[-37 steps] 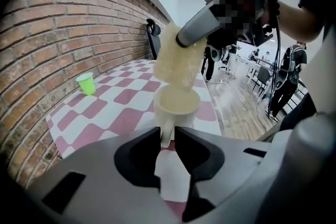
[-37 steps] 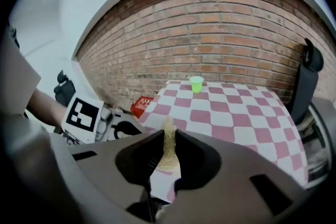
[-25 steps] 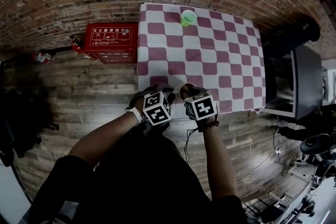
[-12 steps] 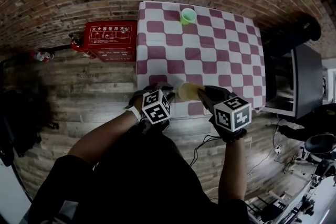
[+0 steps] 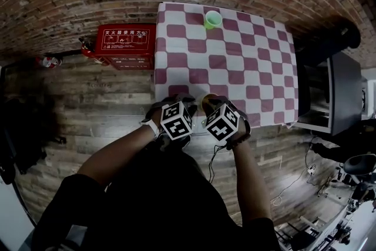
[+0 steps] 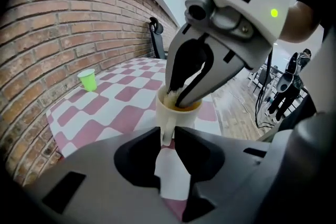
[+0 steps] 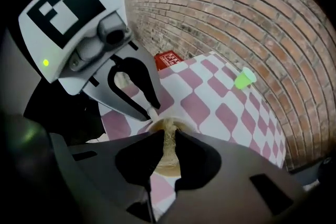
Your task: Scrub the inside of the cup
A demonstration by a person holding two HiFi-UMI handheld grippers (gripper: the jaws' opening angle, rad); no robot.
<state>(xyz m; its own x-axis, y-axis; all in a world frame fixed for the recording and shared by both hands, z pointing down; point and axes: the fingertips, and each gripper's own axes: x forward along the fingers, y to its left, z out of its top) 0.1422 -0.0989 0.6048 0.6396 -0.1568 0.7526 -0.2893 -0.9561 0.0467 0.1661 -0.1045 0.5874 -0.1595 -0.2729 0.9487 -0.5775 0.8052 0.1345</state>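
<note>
A white cup [image 6: 176, 113] with a tan inside stands at the near edge of the checked table [image 5: 235, 62]. My left gripper [image 6: 167, 136] is shut on the cup's handle [image 6: 166, 131]. My right gripper [image 7: 169, 147] is shut on a pale fibrous scrubber [image 7: 168, 139] that reaches down into the cup's mouth [image 7: 181, 124]. In the head view both grippers meet over the cup [image 5: 208, 101], the left gripper [image 5: 187, 104] beside the right gripper [image 5: 210, 109]. The cup's bottom is hidden by the jaws.
A small green cup [image 5: 212, 19] stands at the table's far edge, also in the left gripper view as the green cup [image 6: 87, 80]. A red box [image 5: 124, 44] sits on the wooden floor left of the table, against the brick wall. Dark furniture [image 5: 329, 91] stands to the right.
Half a second ago my right gripper was out to the right of the cup. It has come back over the cup's mouth, next to the left gripper. The left gripper has held still.
</note>
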